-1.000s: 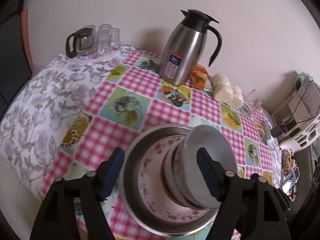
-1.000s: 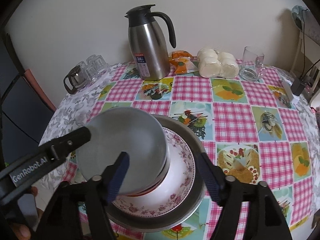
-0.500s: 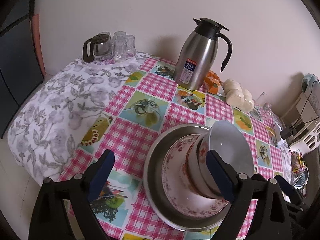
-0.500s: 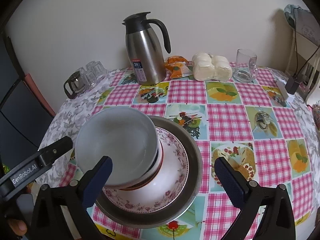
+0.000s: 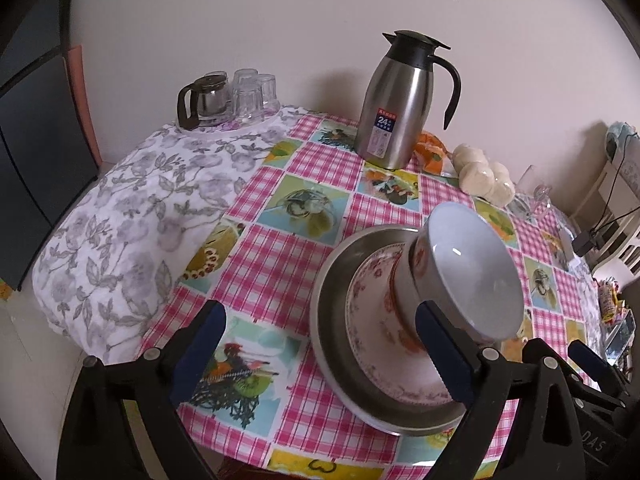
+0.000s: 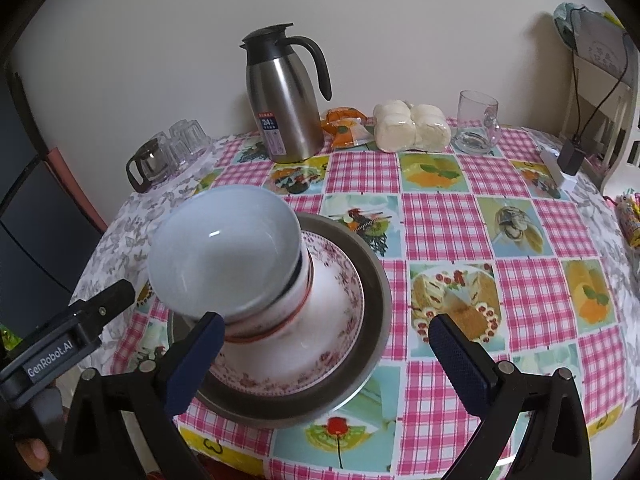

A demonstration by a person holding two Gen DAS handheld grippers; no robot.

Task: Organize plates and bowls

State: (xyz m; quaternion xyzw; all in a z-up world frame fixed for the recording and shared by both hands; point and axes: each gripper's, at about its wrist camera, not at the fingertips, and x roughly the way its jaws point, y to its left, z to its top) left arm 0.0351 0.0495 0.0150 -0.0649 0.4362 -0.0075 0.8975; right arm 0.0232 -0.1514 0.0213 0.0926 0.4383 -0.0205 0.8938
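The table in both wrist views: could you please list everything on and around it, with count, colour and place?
stacked bowls: at least two, white, the lower one red-trimmed, on the floral plate
floral plate: one, white with pink flowers, in the steel basin
steel basin: one, silver, near table edge
thermos jug: one, steel and black, far side
glass teapot: one, clear with dark handle, far left
tumblers: several, clear, beside the teapot
orange packet: one, right of the jug
wrapped buns: one pack, cream
glass mug: one, clear, far right
tablecloth: pink check with food pictures
left gripper: open, empty
right gripper: open, empty
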